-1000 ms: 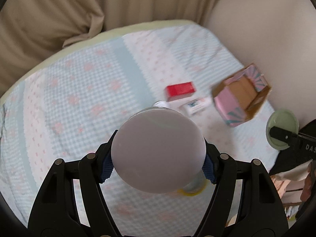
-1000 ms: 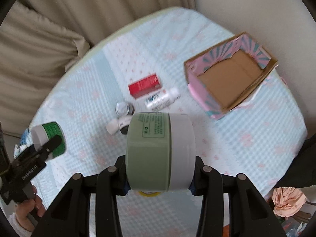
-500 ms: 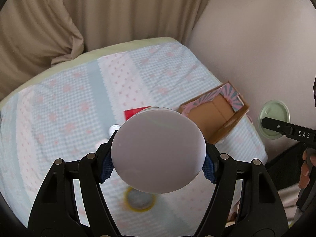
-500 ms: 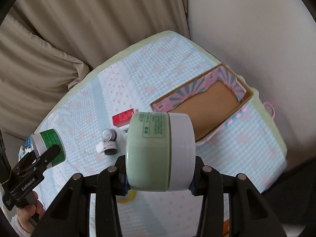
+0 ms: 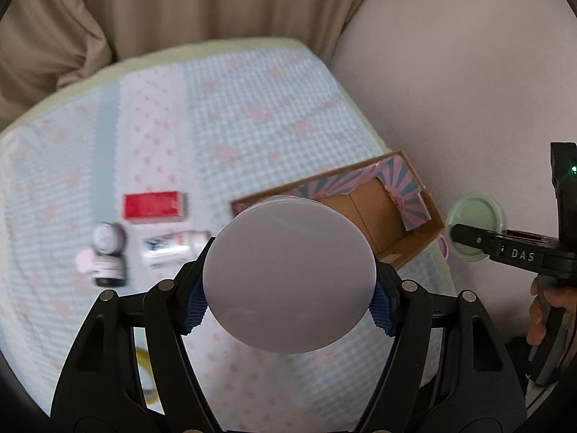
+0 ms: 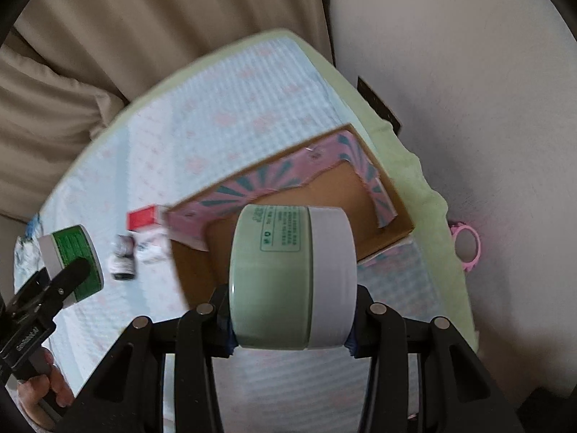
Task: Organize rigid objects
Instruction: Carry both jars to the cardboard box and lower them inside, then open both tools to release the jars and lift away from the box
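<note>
My left gripper is shut on a jar with a white lid and a dark green label, seen from the side in the right wrist view. My right gripper is shut on a pale green jar with a white lid, held above the near end of the open pink striped cardboard box. That pale green jar also shows at the right in the left wrist view, beside the box.
On the chequered cloth lie a red box, a white tube and a small dark bottle. A yellow ring lies near my left fingers. A wall and curtain bound the table; a pink ring hangs off the edge.
Both grippers have moved right, toward the cardboard box, each still holding its jar. The right jar now hangs over the box's near end. The small items have slid leftward in both views.
</note>
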A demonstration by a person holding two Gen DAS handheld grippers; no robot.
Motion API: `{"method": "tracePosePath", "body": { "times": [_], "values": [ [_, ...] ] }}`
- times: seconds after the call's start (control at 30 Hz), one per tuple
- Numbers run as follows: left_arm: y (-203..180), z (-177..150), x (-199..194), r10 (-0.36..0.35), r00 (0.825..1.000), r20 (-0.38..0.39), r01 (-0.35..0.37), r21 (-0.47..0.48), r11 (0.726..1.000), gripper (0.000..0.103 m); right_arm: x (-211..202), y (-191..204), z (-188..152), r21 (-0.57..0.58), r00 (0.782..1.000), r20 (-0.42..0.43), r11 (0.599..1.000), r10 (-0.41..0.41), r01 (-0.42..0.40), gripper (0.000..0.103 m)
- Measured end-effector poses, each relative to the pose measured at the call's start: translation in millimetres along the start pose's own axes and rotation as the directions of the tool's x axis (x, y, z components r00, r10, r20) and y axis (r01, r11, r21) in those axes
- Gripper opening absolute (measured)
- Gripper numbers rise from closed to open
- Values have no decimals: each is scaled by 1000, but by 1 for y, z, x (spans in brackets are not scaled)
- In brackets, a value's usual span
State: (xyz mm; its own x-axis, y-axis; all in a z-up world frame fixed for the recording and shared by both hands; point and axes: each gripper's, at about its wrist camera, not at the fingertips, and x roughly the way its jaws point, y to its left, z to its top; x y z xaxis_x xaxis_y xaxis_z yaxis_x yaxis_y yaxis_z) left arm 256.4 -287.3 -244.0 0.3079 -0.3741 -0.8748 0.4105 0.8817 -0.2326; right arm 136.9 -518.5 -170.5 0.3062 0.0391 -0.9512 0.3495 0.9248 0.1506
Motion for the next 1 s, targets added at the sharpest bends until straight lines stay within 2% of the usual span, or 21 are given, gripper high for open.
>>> {"method": "tracePosePath", "body": {
  "times": [0.23, 0.4, 0.47, 0.57, 0.67, 0.77, 0.83, 0.87, 0.9, 0.93, 1.0],
  "values": [
    [-32, 4, 98, 29, 991, -132, -27, 17, 1000, 69, 80, -37, 31, -56, 993, -120, 998, 10, -16, 40],
    [-43, 0, 163, 46, 970, -237, -41, 25, 999, 69, 126, -39, 44, -100, 978, -203, 993, 38, -60, 40],
    [-44, -2, 186, 60, 956, -286, -53, 32, 998, 69, 140, -38, 46, -124, 974, -218, 989, 55, -83, 40],
    [-42, -4, 203, 73, 940, -332, -66, 34, 997, 69, 157, -37, 45, -159, 968, -245, 983, 54, -95, 40],
    [-39, 0, 209, 87, 935, -344, -78, 40, 996, 69, 169, -33, 46, -226, 964, -266, 971, 19, -81, 40],
    [-41, 7, 211, 115, 929, -352, -92, 79, 993, 69, 174, -31, 54, -248, 962, -270, 964, 31, -101, 40],
    [-45, 10, 209, 127, 932, -341, -90, 122, 988, 91, 177, -30, 62, -243, 966, -255, 965, 38, -102, 40],
    [-47, 11, 205, 138, 934, -329, -95, 144, 985, 103, 177, -30, 67, -236, 969, -242, 967, 41, -100, 54],
    [-48, 11, 202, 144, 938, -317, -97, 158, 983, 103, 177, -30, 71, -230, 972, -231, 968, 44, -98, 70],
    [-49, 10, 200, 146, 937, -317, -95, 171, 981, 103, 176, -30, 74, -222, 973, -224, 970, 48, -99, 103],
    [-47, 7, 196, 150, 936, -317, -97, 178, 979, 103, 174, -34, 79, -200, 971, -227, 972, 79, -125, 103]
  ]
}}
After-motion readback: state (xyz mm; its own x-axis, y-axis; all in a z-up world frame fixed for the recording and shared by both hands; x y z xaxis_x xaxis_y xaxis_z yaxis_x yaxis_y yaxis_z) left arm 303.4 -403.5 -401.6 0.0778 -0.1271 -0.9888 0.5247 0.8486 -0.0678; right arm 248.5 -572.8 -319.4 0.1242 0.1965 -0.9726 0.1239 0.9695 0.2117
